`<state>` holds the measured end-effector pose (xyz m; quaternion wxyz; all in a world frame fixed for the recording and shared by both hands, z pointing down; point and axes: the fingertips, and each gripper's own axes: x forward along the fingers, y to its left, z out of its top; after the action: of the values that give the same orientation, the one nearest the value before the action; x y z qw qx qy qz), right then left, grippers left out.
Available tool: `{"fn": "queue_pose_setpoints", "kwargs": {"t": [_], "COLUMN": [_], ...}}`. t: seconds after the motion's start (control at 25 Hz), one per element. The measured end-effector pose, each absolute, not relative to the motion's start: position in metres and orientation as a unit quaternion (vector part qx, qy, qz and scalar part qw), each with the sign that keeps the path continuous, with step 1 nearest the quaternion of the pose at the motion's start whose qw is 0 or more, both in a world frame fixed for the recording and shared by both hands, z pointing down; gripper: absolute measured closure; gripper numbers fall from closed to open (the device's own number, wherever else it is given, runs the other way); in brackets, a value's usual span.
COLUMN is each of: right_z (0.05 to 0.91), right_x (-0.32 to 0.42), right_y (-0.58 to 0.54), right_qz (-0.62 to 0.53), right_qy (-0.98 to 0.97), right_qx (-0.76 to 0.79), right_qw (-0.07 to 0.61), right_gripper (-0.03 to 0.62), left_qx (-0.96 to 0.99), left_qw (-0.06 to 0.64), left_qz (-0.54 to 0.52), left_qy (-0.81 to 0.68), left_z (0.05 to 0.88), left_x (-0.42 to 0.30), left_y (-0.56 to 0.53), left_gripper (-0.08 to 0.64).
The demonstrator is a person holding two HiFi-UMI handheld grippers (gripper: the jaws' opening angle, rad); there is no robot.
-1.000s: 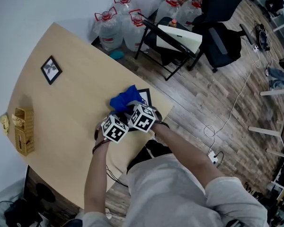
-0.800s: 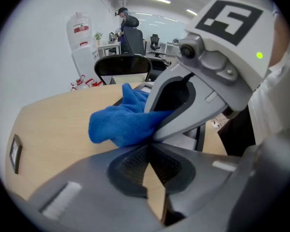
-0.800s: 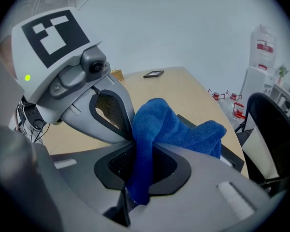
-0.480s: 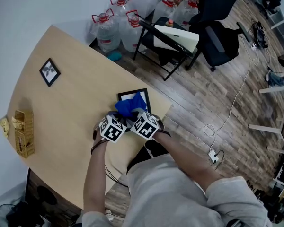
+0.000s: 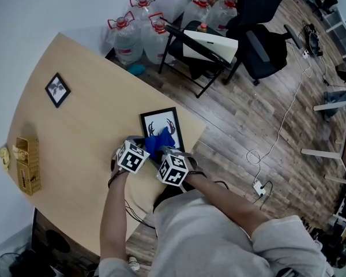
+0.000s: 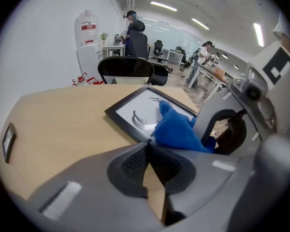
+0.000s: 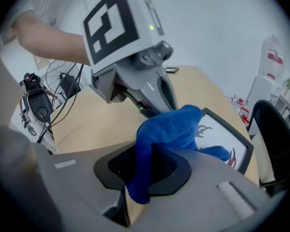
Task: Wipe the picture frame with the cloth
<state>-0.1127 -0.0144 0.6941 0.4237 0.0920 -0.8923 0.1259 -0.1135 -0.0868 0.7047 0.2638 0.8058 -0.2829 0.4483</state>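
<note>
A black picture frame (image 5: 160, 124) with an antler drawing lies flat near the table's front edge. It also shows in the left gripper view as the frame (image 6: 135, 111) and in the right gripper view as the frame (image 7: 224, 140). A blue cloth (image 5: 162, 141) rests on the frame's near end. My right gripper (image 5: 165, 150) is shut on the cloth (image 7: 166, 128), which bunches up out of its jaws. My left gripper (image 5: 142, 143) sits by the frame's near left corner. In its own view the left gripper (image 6: 149, 150) has its jaws shut with nothing between them.
A small black frame (image 5: 57, 89) lies at the table's far left, and a wicker basket (image 5: 27, 165) stands at its left edge. Water jugs (image 5: 122, 34), a folding chair (image 5: 193, 51) and an office chair (image 5: 265, 45) stand on the floor beyond the table.
The right gripper has dragged the cloth from the frame's far part down to its near end, uncovering the picture. Both grippers sit closer to the person.
</note>
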Motion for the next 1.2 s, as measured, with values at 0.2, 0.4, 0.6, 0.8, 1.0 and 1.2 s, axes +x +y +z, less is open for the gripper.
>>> {"fn": "queue_pose_setpoints", "kwargs": {"t": [0.2, 0.4, 0.6, 0.8, 1.0, 1.2], "right_z": [0.694, 0.695, 0.696, 0.697, 0.699, 0.697], "right_x": [-0.123, -0.13, -0.137, -0.143, -0.14, -0.132], "right_y": [-0.007, -0.002, 0.001, 0.011, 0.021, 0.025], "right_qz": [0.108, 0.111, 0.114, 0.095, 0.078, 0.113], "right_qy": [-0.897, -0.899, -0.901, -0.9, -0.9, -0.903], "right_qx": [0.073, 0.057, 0.05, 0.028, 0.001, 0.006], "right_qw": [0.423, 0.42, 0.416, 0.425, 0.43, 0.414], "right_gripper": [0.535, 0.535, 0.535, 0.535, 0.535, 0.535], "left_qx": [0.805, 0.805, 0.804, 0.802, 0.802, 0.803], "left_qw": [0.26, 0.257, 0.253, 0.251, 0.246, 0.244], "left_qz": [0.452, 0.454, 0.458, 0.461, 0.464, 0.465], "left_qy": [-0.283, -0.284, -0.282, -0.284, -0.284, -0.282], "left_z": [0.706, 0.706, 0.706, 0.705, 0.705, 0.705], "left_x": [-0.113, -0.113, -0.114, -0.114, -0.112, -0.112], "left_y": [-0.087, -0.086, -0.086, -0.086, -0.087, -0.085], "left_gripper": [0.506, 0.506, 0.506, 0.506, 0.506, 0.506]}}
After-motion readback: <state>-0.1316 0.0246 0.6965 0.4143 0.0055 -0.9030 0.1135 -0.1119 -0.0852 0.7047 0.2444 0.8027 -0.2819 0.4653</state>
